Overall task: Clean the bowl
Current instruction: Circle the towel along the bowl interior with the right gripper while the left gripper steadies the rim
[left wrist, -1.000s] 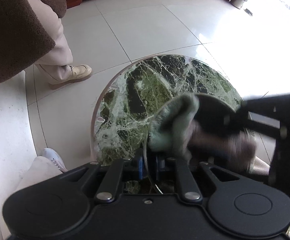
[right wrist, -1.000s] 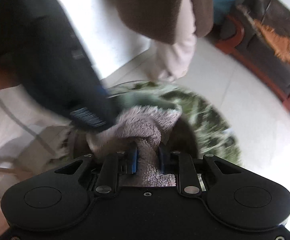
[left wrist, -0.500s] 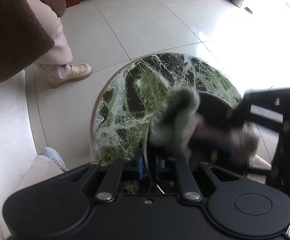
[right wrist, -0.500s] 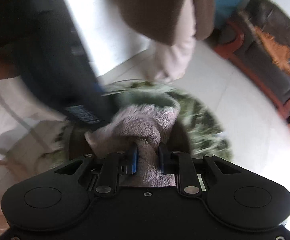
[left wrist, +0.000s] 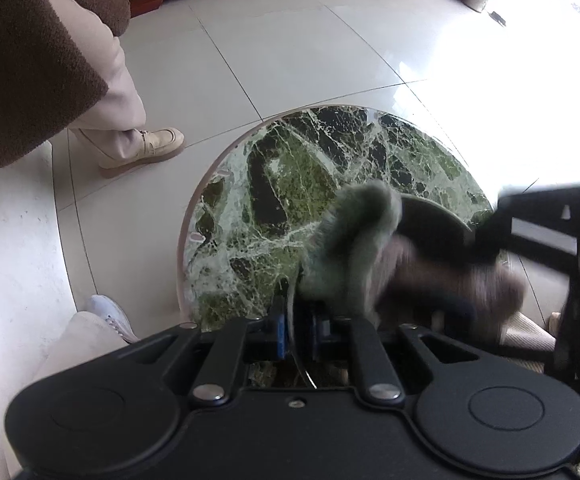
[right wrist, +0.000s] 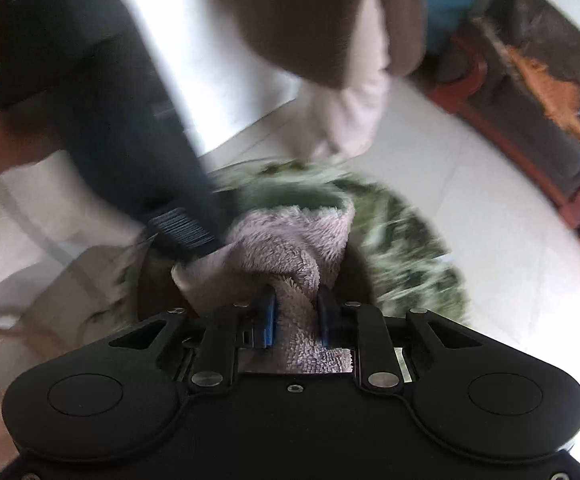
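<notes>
Two grips: left gripper (left wrist: 295, 326) clamps the dark bowl's (left wrist: 429, 220) rim, right gripper (right wrist: 295, 314) pinches cloth (right wrist: 290, 240) inside it.

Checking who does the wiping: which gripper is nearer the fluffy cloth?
Right. The right gripper is shut on the cloth, bunched between its fingers. The left gripper pinches the dark bowl at its rim, just beside the cloth.

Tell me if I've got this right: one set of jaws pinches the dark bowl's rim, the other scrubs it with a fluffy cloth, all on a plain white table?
Not quite: the table is green veined marble, not plain white, as the left wrist view shows. The rest holds: bowl pinched, cloth scrubbing.
</notes>
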